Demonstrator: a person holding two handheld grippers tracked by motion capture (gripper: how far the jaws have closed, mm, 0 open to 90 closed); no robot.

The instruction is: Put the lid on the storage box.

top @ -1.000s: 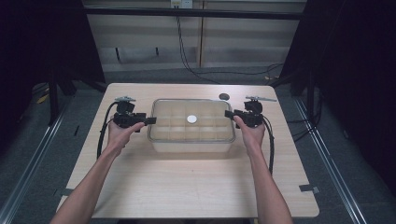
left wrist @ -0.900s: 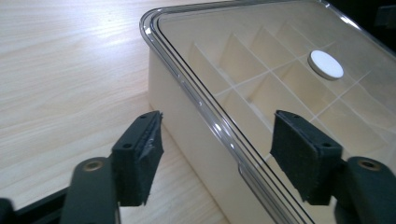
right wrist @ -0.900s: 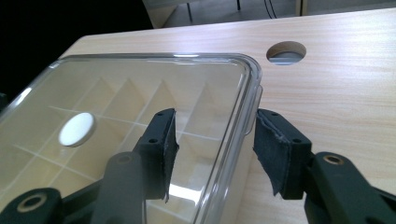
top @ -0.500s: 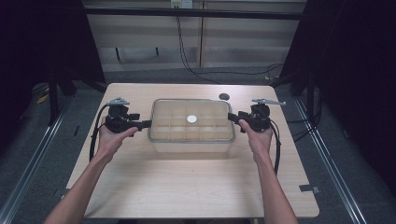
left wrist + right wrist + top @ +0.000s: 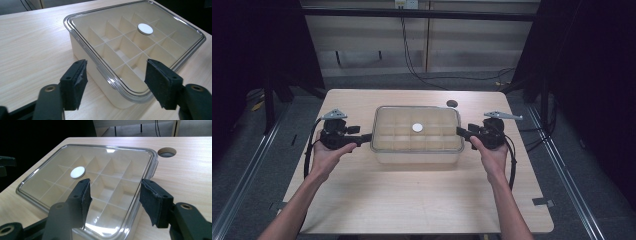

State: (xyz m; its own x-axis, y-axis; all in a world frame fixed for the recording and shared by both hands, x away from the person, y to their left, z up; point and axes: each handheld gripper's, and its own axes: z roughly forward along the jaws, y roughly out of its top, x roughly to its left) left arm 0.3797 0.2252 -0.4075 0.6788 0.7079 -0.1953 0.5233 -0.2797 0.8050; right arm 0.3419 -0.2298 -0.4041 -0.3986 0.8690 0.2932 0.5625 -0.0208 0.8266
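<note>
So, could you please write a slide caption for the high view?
Both tongs, left and right, open at the ends of a lidded, compartmented box.

A pale wooden tabletop (image 5: 412, 200) with rounded corners carries one thing: a shallow cream box (image 5: 417, 150) with a clear lid (image 5: 417, 127). The box sits flat on the wood, a little past the middle toward the far edge, its long sides running across the tabletop. Inside, thin walls split it into rows of small square compartments, which show through the lid. A small white round disc (image 5: 417, 127) lies at the centre of the lid. Just beyond the far right corner of the box, near the far edge, a round cable hole (image 5: 452, 103) is cut into the tabletop. Bare wood surrounds the box on all sides.
</note>
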